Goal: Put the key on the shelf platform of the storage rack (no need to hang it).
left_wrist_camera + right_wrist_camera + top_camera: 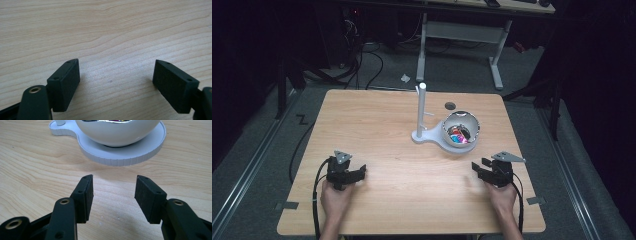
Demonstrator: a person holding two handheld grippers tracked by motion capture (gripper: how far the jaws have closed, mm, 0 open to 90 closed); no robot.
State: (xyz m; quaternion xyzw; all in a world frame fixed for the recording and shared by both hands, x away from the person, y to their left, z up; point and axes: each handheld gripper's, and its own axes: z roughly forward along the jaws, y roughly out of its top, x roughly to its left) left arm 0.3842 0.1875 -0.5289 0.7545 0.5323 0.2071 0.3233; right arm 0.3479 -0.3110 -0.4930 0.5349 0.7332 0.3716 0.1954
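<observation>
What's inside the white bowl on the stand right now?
The white bowl holds a few small colourful pieces, pink and blue among them. Too small to identify. The near wall hides whatever lies lower, and the right gripper view catches just the rim.

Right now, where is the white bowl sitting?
In the high view the white bowl sits on the round end of a white stand, right of the stand's upright post, on the table's far right half. The right gripper is nearest.

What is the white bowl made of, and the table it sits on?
The white bowl looks like glazed ceramic or glossy plastic: smooth and shiny, so I cannot say which. Its white stand looks like matte plastic with fine ridges around the edge. The table looks like light wood or wood-look laminate, with grain lines.
</observation>
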